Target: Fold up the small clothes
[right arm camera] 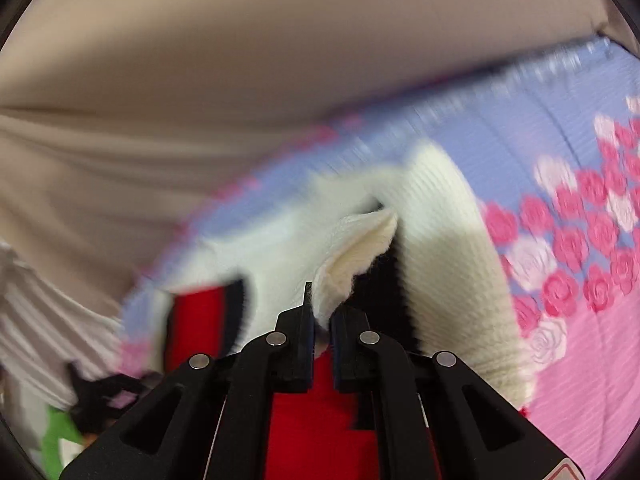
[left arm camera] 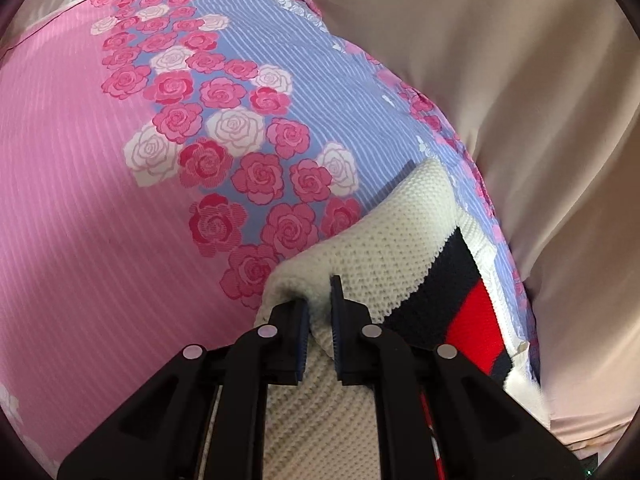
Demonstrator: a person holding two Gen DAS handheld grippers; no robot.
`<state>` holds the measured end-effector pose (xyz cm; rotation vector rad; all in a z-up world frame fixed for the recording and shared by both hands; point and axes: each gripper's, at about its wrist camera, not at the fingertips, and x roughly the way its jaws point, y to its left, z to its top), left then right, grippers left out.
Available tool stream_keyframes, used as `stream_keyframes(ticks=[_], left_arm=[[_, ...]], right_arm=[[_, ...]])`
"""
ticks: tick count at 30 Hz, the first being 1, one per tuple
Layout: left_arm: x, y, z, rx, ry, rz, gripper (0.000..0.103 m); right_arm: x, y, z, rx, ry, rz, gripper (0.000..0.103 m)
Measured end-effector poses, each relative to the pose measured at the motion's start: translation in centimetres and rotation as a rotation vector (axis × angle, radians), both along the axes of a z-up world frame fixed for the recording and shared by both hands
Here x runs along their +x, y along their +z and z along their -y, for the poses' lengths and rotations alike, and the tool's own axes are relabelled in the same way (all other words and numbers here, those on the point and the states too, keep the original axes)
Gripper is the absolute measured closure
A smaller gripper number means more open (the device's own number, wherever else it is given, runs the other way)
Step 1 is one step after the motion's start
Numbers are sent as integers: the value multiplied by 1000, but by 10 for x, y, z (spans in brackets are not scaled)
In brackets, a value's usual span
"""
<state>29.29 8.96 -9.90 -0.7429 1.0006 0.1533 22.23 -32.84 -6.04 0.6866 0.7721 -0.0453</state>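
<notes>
A small cream knit sweater (left arm camera: pixel 384 236) with a navy and red band (left arm camera: pixel 468 320) lies on a pink and lilac rose-print sheet (left arm camera: pixel 120 208). My left gripper (left arm camera: pixel 320 300) is shut on a fold of the cream knit, lifting it off the sheet. In the blurred right wrist view, my right gripper (right arm camera: pixel 322 312) is shut on another cream edge of the same sweater (right arm camera: pixel 448 240), with its red part (right arm camera: pixel 320 420) hanging under the jaws.
Beige cloth (left arm camera: pixel 500 80) covers the area beyond the sheet's edge. In the right wrist view, white pleated fabric (right arm camera: pixel 36 320), a green item (right arm camera: pixel 56 440) and a black object (right arm camera: pixel 100 396) sit at the lower left.
</notes>
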Motion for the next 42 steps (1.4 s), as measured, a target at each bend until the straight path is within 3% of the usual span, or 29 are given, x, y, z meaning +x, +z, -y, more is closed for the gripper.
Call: stream_keyframes(ticks=[1,4,7,9,10,11,12,16,19,21,24,28,30,31,32,33,34,36,39,42], left_arm=[[1,0,2,13,-6,0,94],[2,2,7,55,-27,0,92],[-7,7,-1,-23,-54,31,89],[-22,13,-13,-76,-83,42,75],[-33,16,-19,-58,-95,25,54],[-42,18,-24,-40,-106,16,46],[-59,20,-31,-21,-132,13,45],[-132,11,-52,7,-235,-79,44],[-185,2,-57,9,-268,-131,44],[-214,0,-55,-8,-286,-127,44],[-236,-1,-44,-50,-324,-122,44],[-239,-2,-38,-76,-302,-111,44],[-237,-3,-41,-108,-269,-118,44],[-236,-3,-43,-119,-254,-124,51],[-235,-4,-44,-119,-248,-130,70],[-232,-2,-44,-108,-255,-148,80],[-231,0,-43,-97,-262,-162,96],[-236,15,-42,-82,-274,-147,96],[-253,44,-37,-57,-319,-106,96],[-284,49,-35,-80,-369,-133,96]], right_arm=[[5,-8,-1,-47,8,-39,97],[17,-52,7,-57,27,-231,97],[0,-17,0,-63,26,-135,95],[-23,4,0,-88,31,-108,91],[-38,10,-2,-111,31,-115,83],[-56,10,-1,-126,38,-143,78],[-72,9,-2,-136,43,-174,69],[-164,-19,-10,-168,86,-343,66],[-237,-42,-16,-99,136,-484,64],[-263,-51,-27,-46,161,-528,63],[-285,-55,-45,34,209,-498,49],[-282,-59,-62,28,268,-409,31],[-278,-56,-67,22,265,-367,34],[-275,-55,-68,20,262,-352,47],[-271,-56,-69,6,259,-351,59],[-265,-56,-69,-6,258,-360,90],[-262,-57,-66,8,261,-373,89],[-260,-43,-56,35,231,-324,90],[-274,-4,-39,-11,203,-263,91],[-302,18,-21,-50,184,-269,91]])
